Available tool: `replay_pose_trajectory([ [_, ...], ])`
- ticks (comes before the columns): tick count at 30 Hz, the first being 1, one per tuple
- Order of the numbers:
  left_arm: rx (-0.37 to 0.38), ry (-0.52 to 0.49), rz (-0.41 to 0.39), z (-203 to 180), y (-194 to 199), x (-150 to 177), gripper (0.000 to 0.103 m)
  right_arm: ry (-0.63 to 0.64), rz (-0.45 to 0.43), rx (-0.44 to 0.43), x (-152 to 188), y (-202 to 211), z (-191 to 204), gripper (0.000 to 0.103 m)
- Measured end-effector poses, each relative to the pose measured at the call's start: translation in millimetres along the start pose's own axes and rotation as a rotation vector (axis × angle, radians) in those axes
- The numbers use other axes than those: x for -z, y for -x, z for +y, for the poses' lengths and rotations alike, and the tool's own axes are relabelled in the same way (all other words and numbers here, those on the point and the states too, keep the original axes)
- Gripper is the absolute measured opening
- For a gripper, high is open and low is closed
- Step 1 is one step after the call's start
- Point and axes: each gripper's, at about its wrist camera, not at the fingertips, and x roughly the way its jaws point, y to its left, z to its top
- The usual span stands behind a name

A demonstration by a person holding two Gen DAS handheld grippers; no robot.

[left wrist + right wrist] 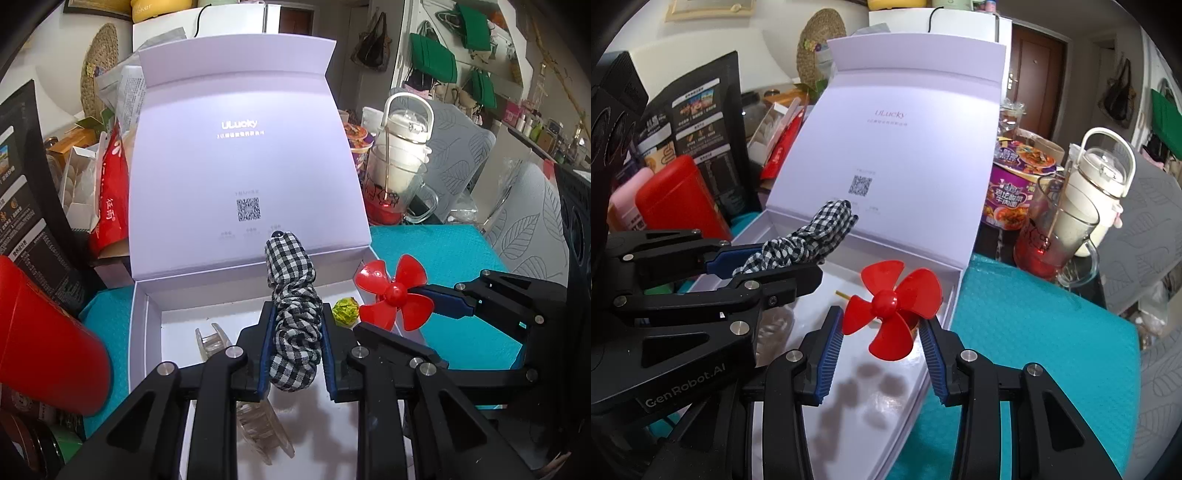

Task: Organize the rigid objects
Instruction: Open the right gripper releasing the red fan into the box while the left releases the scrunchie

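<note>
Two grippers hover over the open white box [147,332]: left gripper [295,325] fingers pinching a checked scrunchie [293,332], right gripper [884,325] fingers pinching a red propeller [890,306].

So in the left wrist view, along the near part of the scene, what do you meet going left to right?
Red container → clear plastic clip → checked scrunchie → yellow-green ball → red propeller.

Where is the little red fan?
The red fan is clamped in the right gripper, above the open white box, right of the checked scrunchie.
</note>
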Motion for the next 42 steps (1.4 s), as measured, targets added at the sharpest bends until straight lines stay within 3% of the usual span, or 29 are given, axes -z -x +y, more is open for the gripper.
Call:
replay_pose_trajectory([
  [4, 0.017, 0.017, 0.028, 4, -7, 2, 0.022, -0.005, 0.025, -0.004, 2, -8, -1, 0.041],
  [12, -0.018, 0.021, 0.071, 5, -20, 5, 0.022, 0.005, 0.062, 0.023, 4, -19, 0, 0.042],
  [16, -0.054, 0.026, 0.061, 5, -16, 3, 0.022, -0.006, 0.057, 0.015, 3, -17, -1, 0.042],
  [23, -0.050, 0.023, 0.040, 3, -7, -1, 0.023, -0.025, 0.046, 0.024, 1, -12, -5, 0.048],
  [27, -0.106, 0.019, 0.022, 4, 0, -4, 0.025, -0.030, 0.036, 0.036, 0, -6, -6, 0.049],
  [42, -0.105, 0.027, 0.004, 5, 15, -6, 0.025, -0.016, 0.008, 0.052, -1, 10, 2, 0.049],
])
